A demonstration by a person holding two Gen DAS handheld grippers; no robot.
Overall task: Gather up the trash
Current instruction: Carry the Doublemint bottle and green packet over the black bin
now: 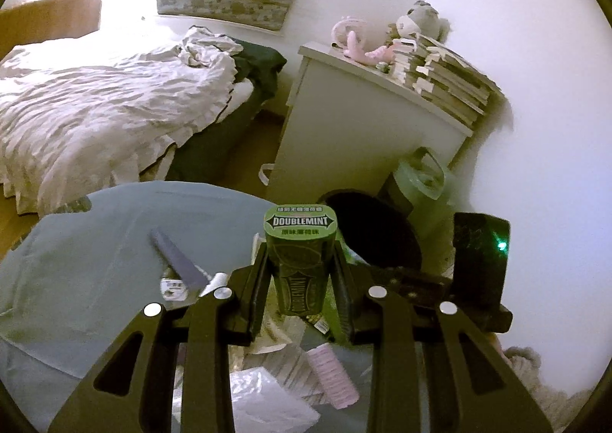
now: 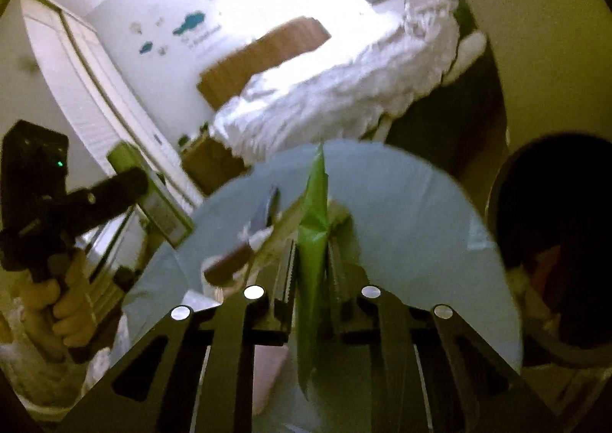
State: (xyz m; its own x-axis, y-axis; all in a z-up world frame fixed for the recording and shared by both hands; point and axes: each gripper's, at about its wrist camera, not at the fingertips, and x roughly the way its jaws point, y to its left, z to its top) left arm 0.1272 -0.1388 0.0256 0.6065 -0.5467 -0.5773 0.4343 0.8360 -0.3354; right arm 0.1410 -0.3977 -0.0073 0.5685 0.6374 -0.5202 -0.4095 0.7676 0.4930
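From the left wrist, the left gripper (image 1: 300, 268) pinches an upright Doublemint gum bottle (image 1: 301, 261) above the blue round table (image 1: 95, 261), near the black trash bin (image 1: 376, 230). From the right wrist, the right gripper (image 2: 311, 261) clamps a green wrapper (image 2: 313, 241) over that table.

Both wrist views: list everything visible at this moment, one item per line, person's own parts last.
Doublemint container: one, green, clamped upright in left gripper.
Wrapper: one, green, pinched in right gripper.
Table: one, round, blue-grey, below both grippers.
Bin: one, black, beside table.
Pink item: one, on table near papers.
Bed: one, rumpled white bedding.
Cabinet: one, white, against the wall.
Books: one stack on cabinet.
Plush toy: one, pale, on cabinet.
Left gripper: black, shut.
Right gripper: black, shut.
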